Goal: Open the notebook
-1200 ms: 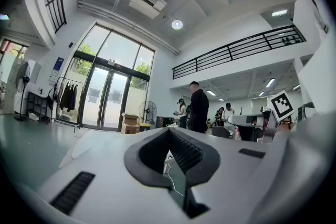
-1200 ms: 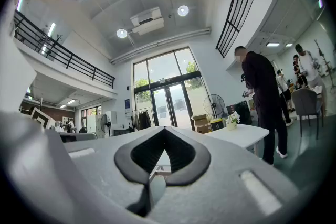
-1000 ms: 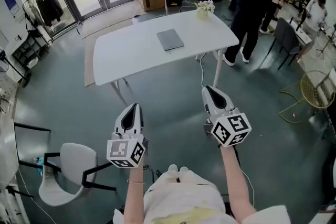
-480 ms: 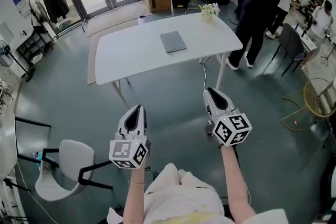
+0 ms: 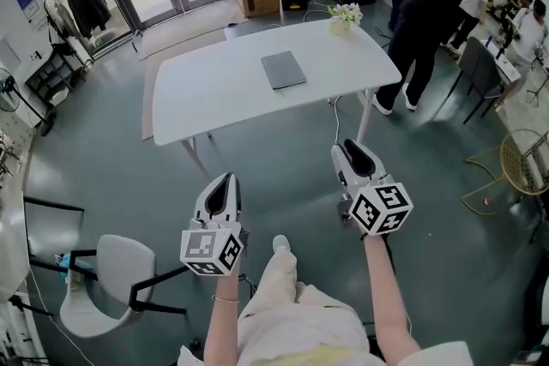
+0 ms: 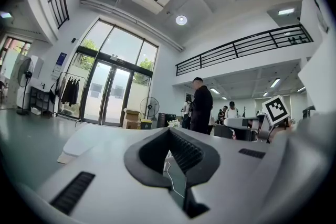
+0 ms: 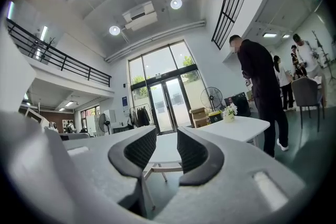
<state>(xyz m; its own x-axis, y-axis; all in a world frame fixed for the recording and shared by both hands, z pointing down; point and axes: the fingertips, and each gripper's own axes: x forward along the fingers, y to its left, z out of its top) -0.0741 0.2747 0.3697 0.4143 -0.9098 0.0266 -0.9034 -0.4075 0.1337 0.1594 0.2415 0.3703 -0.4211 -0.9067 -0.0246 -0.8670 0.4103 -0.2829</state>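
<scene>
- Since a second ago the person has stepped nearer the worktop [image 5: 197,99]; left hand-held gripper [image 5: 226,181] pressed together, empty.
- Notebook [image 5: 283,69] lies closed on the worktop, well ahead.
- Right hand-held gripper [image 5: 351,147] has just been opening: spread, nothing between.

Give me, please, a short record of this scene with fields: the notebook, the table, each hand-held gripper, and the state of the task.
notebook: grey, closed, lying flat
table: white; notebook near its middle, flowers at the far corner
left hand-held gripper: jaws together, empty, over the floor short of the table
right hand-held gripper: jaws apart, just been opening, nothing between them
task state: not begun, notebook untouched
</scene>
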